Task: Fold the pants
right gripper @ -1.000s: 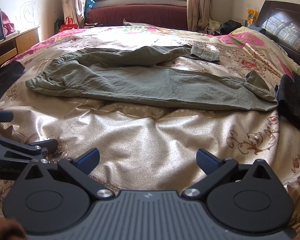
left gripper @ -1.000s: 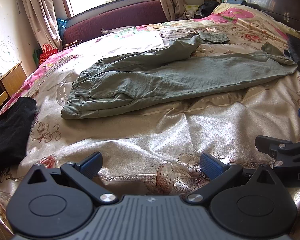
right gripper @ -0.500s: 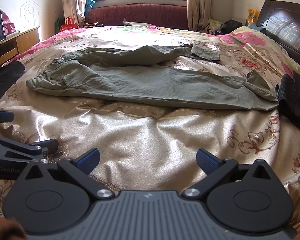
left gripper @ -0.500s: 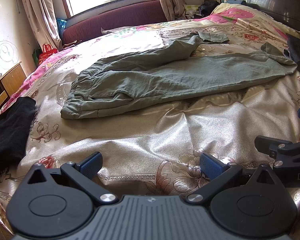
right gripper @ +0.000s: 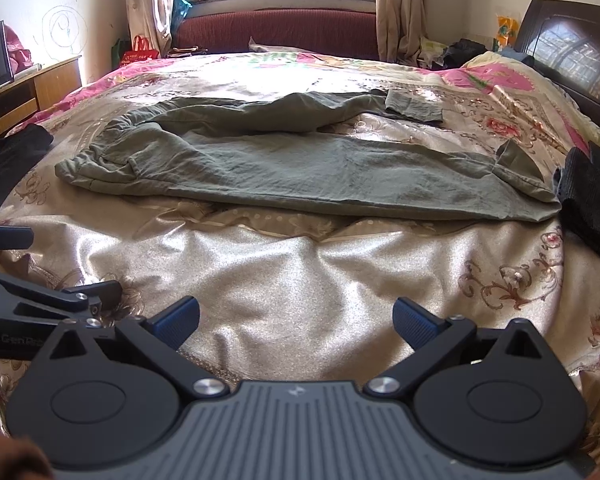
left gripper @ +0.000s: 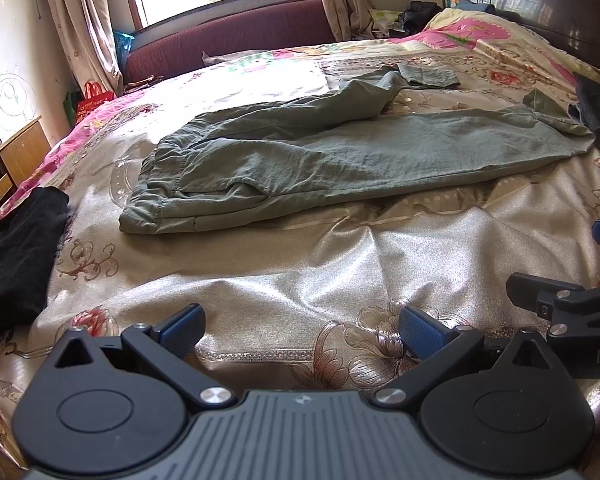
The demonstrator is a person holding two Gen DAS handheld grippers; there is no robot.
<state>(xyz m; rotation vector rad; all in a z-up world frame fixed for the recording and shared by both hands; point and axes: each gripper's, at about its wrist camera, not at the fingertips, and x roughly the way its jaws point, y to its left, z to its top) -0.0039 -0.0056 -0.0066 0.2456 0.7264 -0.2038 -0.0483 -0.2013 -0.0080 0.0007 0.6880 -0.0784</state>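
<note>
Grey-green pants (left gripper: 340,152) lie spread across the floral bedspread, waistband to the left, both legs running right; in the right wrist view the pants (right gripper: 300,168) fill the middle of the bed. The far leg bends back with its cuff (right gripper: 414,106) turned over. My left gripper (left gripper: 300,330) hovers open over the near part of the bed, well short of the pants, nothing between its blue pads. My right gripper (right gripper: 296,320) is likewise open and holds nothing, also short of the near leg. Each gripper shows at the other's frame edge.
A black garment (left gripper: 16,248) lies at the bed's left edge, and another dark garment (right gripper: 592,200) at the right by the leg cuffs. A dark headboard (right gripper: 572,52) stands right, a wooden cabinet (right gripper: 32,88) left, a maroon bench (right gripper: 276,34) under the window.
Both views have shifted only slightly; the pants sit marginally lower in frame. The grippers stay open and the pants have not moved.
</note>
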